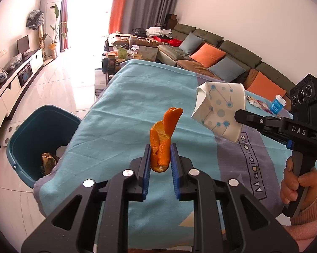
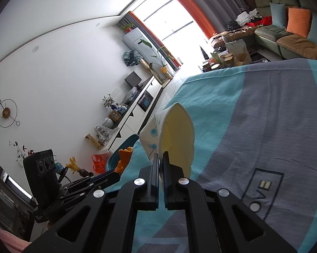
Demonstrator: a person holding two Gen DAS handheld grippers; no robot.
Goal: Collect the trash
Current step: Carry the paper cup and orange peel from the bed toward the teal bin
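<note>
My left gripper (image 1: 161, 147) is shut on an orange peel (image 1: 163, 136), held upright above the blue-and-grey tablecloth (image 1: 120, 109). My right gripper (image 2: 160, 158) is shut on the rim of a crushed white paper cup with blue dots (image 2: 177, 135), held above the table. In the left wrist view the cup (image 1: 219, 109) hangs from the right gripper (image 1: 239, 116) at the right. In the right wrist view the peel (image 2: 123, 158) and left gripper (image 2: 103, 176) show at lower left. A teal trash bin (image 1: 40, 139) stands on the floor left of the table, with a brown scrap inside.
A small blue cup (image 1: 277, 104) and printed wrappers (image 1: 257, 102) lie at the table's far right edge. A sofa with cushions (image 1: 211, 57) runs behind the table. A cluttered coffee table (image 1: 120, 57) stands beyond it. A white TV cabinet (image 1: 12, 84) lines the left wall.
</note>
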